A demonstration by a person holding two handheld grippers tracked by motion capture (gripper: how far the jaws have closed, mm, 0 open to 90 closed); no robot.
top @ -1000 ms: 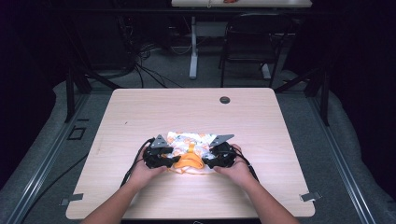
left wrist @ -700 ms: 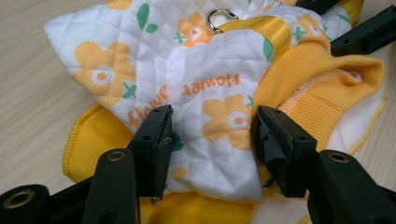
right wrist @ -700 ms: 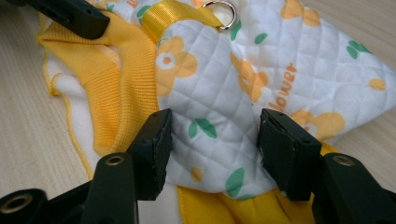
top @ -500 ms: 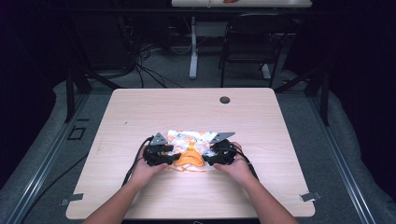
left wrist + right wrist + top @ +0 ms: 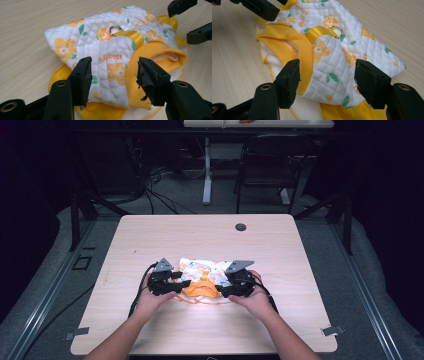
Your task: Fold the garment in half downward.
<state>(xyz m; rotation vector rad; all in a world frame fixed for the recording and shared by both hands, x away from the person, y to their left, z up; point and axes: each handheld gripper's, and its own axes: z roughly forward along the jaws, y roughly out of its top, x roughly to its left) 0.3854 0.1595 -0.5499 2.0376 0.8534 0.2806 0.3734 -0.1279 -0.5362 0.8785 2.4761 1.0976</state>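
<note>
Quilted flowered pet vest (image 5: 107,47), probably a small dog's, looks soft, light and floppy; grip its thick yellow ribbed hem (image 5: 299,47). Left gripper (image 5: 113,75) stands wide open over it, holding nothing; right gripper (image 5: 327,75) has just been opening, also empty.

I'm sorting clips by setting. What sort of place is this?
Probably a lab or recording studio, not a home: a bare wooden table on grey carpet, dark curtained surroundings, loose cables on the floor and a black chair behind.
</note>
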